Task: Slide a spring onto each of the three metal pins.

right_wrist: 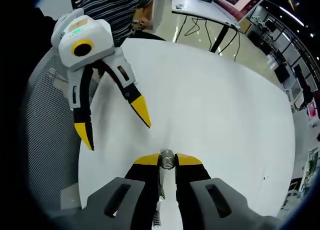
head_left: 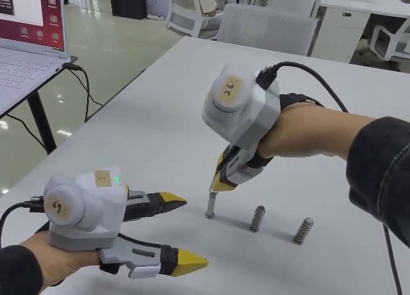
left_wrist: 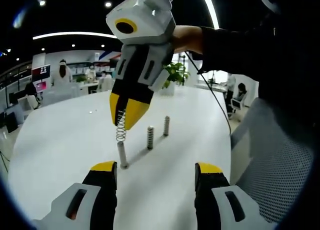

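Left tongs (head_left: 192,231) spread apart, low over the white worktop (head_left: 160,116), right tongs (head_left: 221,183) clamped on a spring (left_wrist: 120,126), bare pin (head_left: 210,204) upright directly beneath their tips, two spring-covered pins (head_left: 257,218) just right of those tongs.

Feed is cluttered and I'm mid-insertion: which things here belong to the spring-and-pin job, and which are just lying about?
Job: coiled steel spring held in right gripper; bare upright metal pin below it; two spring-covered metal pins; open left gripper.
Lying about: open silver laptop; grey office chair.
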Available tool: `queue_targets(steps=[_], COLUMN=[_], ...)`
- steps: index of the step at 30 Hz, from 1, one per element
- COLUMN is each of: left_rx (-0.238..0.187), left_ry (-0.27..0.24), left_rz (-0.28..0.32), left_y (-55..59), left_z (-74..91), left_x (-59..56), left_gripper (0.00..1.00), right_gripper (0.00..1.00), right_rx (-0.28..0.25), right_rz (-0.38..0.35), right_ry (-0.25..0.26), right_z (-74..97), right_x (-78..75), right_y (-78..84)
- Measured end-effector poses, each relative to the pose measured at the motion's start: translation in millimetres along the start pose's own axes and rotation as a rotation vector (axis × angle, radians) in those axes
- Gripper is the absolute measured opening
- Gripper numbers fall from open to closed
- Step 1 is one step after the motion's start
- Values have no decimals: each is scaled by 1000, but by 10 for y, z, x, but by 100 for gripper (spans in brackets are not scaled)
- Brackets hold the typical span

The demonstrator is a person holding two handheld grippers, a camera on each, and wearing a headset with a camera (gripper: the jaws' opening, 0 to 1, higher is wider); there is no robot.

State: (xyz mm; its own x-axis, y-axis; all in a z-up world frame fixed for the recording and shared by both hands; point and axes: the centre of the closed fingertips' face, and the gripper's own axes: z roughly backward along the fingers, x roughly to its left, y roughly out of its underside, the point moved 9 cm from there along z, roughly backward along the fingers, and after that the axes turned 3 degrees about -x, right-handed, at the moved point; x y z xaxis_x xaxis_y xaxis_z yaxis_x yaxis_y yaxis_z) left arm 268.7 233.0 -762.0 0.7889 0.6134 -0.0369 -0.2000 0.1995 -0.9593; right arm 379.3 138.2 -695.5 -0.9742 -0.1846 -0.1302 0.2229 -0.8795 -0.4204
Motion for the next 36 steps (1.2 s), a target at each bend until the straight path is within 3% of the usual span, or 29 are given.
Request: queue_targets(steps=[12, 25, 36], left_rx=[-3, 2, 6], left_ry=[-2, -4, -6], left_rz=[1, 0, 3], left_y=[-2, 2, 11], left_z=[1, 12, 23], left_x=[14, 17, 17], left_gripper=[58, 57, 56], right_gripper=[8, 8, 8], right_rx=[21, 56, 67], right_rz=[-3, -18, -23], right_ry=[-16, -45, -72], right_z=[-88, -313, -470], right_x=[-9, -20, 69], right_y=[24, 67, 90])
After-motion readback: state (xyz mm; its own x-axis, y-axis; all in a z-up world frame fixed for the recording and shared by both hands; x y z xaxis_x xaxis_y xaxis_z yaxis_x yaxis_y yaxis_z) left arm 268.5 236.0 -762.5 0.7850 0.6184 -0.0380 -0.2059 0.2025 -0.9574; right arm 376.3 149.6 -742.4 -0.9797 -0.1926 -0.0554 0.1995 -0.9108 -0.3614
